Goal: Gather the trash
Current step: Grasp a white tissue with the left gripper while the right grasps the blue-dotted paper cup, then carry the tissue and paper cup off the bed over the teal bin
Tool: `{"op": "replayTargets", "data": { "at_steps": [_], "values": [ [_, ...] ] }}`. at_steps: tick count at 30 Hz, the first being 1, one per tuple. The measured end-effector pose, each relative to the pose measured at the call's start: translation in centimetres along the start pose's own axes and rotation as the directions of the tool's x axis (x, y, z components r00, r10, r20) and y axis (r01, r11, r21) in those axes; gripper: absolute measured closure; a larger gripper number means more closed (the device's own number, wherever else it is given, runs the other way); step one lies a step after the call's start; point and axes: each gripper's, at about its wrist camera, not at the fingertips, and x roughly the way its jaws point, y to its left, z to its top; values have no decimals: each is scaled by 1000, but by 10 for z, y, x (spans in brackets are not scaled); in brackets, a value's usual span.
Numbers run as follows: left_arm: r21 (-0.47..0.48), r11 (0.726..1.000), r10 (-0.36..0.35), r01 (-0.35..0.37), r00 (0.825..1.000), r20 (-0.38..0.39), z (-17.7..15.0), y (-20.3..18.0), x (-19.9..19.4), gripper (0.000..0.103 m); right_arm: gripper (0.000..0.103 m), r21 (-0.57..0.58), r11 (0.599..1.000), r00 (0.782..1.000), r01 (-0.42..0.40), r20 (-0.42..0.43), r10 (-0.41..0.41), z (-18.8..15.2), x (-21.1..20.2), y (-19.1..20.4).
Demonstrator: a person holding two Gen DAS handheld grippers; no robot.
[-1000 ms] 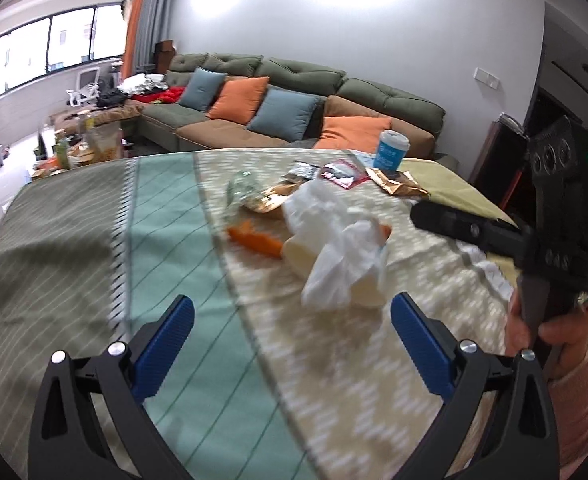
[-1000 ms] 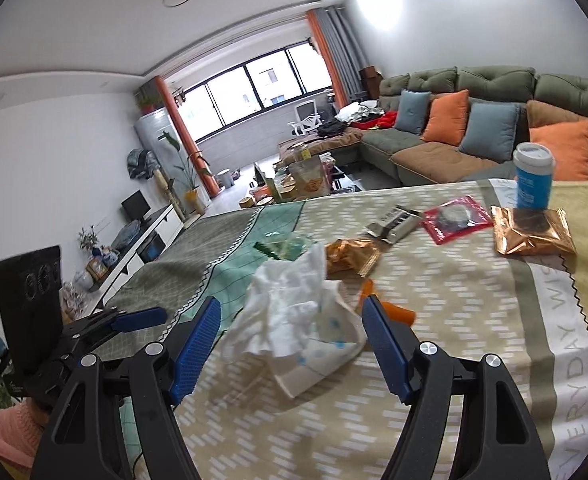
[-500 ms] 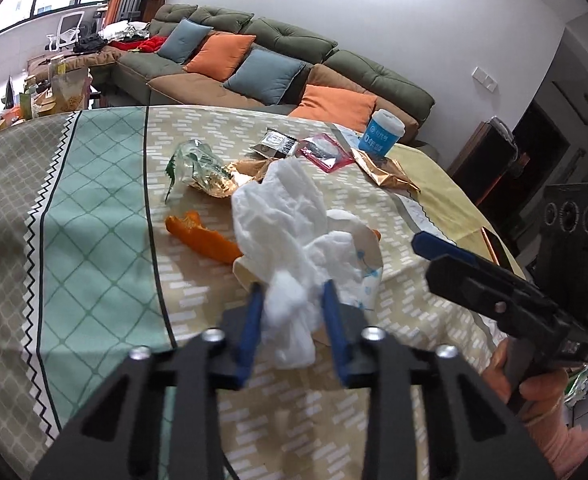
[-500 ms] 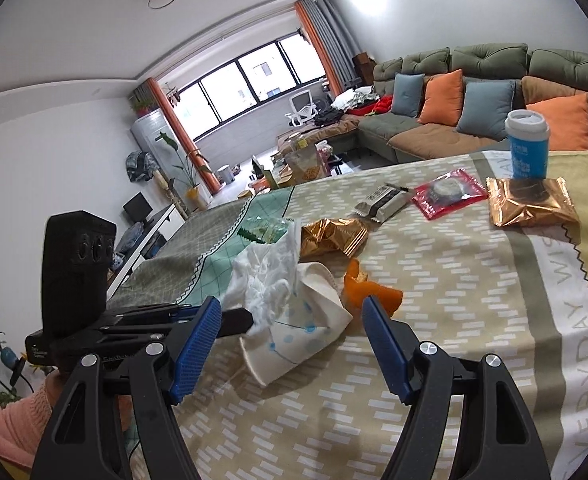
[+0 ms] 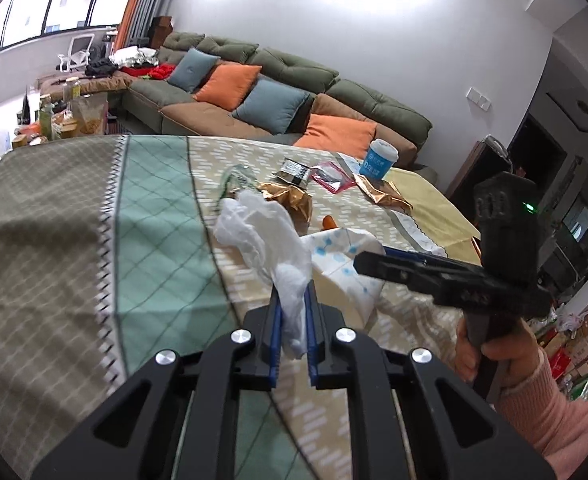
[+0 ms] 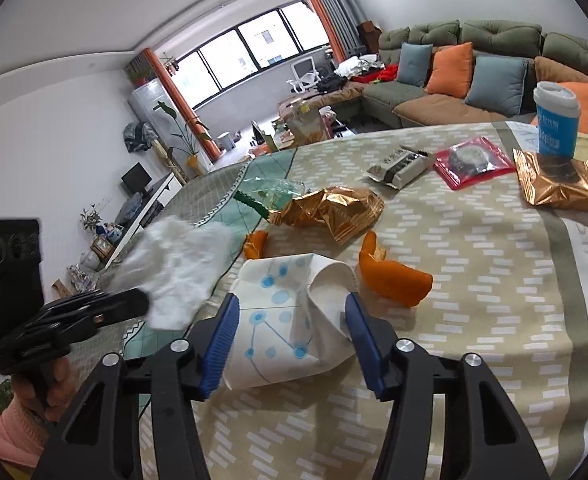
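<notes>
Left gripper [image 5: 294,312]: jaws clenched on the lower end of a crumpled white tissue [image 5: 266,236], which stands up out of them toward 11 o'clock in the left wrist view; tissue lifted clear of the patterned cloth [image 5: 94,240] covering the counter. Right gripper [image 6: 290,336]: jaws have just been closing and now straddle a crushed white paper cup [image 6: 290,312] with a blue dot pattern, lying on its side on the cloth; blue pads sit just beside the cup's two sides, whether they press on it I cannot tell. In the right wrist view the tissue shows at 9 o'clock of the cup, blurred, pinched by the other gripper. Orange peel [image 6: 393,276] lies just beside the cup at 2 o'clock; a smaller peel piece [image 6: 256,244] at 11 o'clock. Crumpled gold wrapper [image 6: 329,208] beyond the cup at 12 o'clock, a clear green-edged wrapper [image 6: 270,192] beside it. Farther back: silver packet [image 6: 399,166], red packet [image 6: 473,160], flat gold bag [image 6: 561,184], and a blue lidded cup [image 6: 555,124] standing upright near the far edge. Sofa [image 5: 294,92] with orange and blue cushions behind the counter. A hand [image 5: 493,352] in a pink sleeve grips the right gripper's handle.
</notes>
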Motion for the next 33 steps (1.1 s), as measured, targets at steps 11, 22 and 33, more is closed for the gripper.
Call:
{"op": "replayTargets", "data": {
  "at_steps": [11, 22, 33],
  "values": [
    [-55, 996, 71, -68, 997, 39, -32, 31, -48, 92, 83, 26, 1000, 1000, -15, -18, 15, -1, 2, -1],
    [-110, 985, 145, -135, 986, 80, -53, 52, -89, 93, 88, -5, 995, 995, -96, 3, 96, -7, -2, 30],
    [-141, 974, 192, -175, 975, 116, -59, 63, -114, 93, 88, -73, 976, 979, -205, -22, 204, -12, 9, 80]
  ]
}}
